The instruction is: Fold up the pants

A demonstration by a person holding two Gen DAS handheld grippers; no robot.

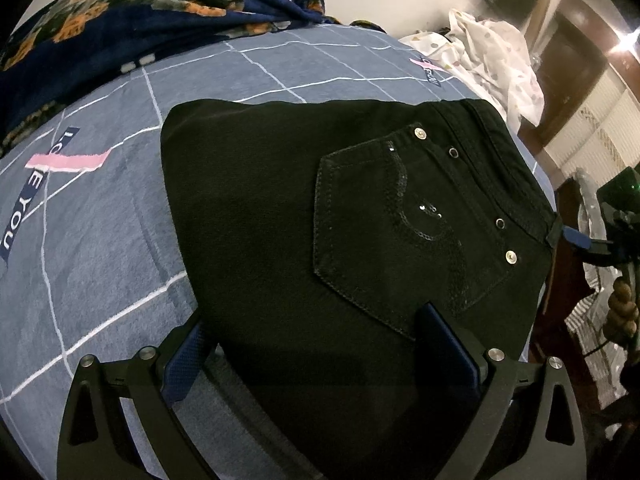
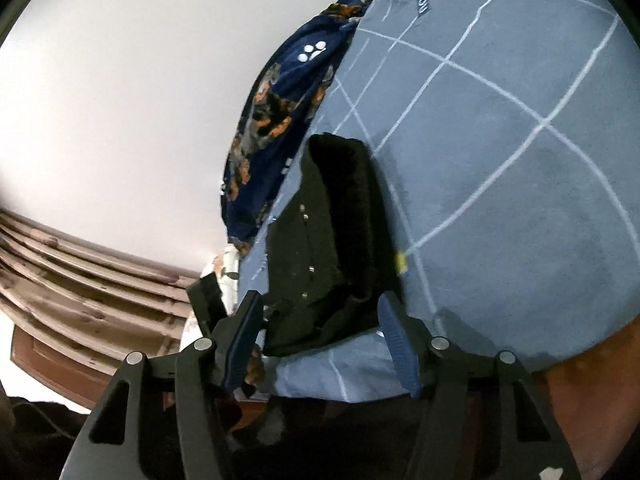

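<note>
Nearest the left wrist camera: left gripper [image 1: 320,344], black arms tipped with blue ribbed pads, spread wide and released. Left pad [image 1: 186,362] over the bedsheet just off the cloth's near-left edge; right pad [image 1: 448,344] down on the dark fabric, below the pocket. Nothing pinched between them.

Just beyond and partly between those pads: folded black denim pants [image 1: 304,216], flat in a neat rectangle on the blue-grey bedsheet with white grid lines [image 1: 100,248]. Topmost, a stitched back pocket with sequin trim and silver rivets [image 1: 384,232], waistband toward the right edge of the bed.

At the far right edge of that view: right gripper [image 1: 580,242], one blue tip touching or just beside the waistband corner, a hand [image 1: 622,312] on its handle beneath.

From the right wrist view: right gripper [image 2: 322,340] partly spread, gripping nothing, the pants' near end [image 2: 332,240] lying in front of and between its pads; contact with either pad not clear.

Farther back: crumpled navy fleece blanket with orange and grey animal print [image 1: 132,20] heaped along the far side of the bed. Off to the right: white spotted cloth [image 1: 496,64] in a loose pile.
</note>
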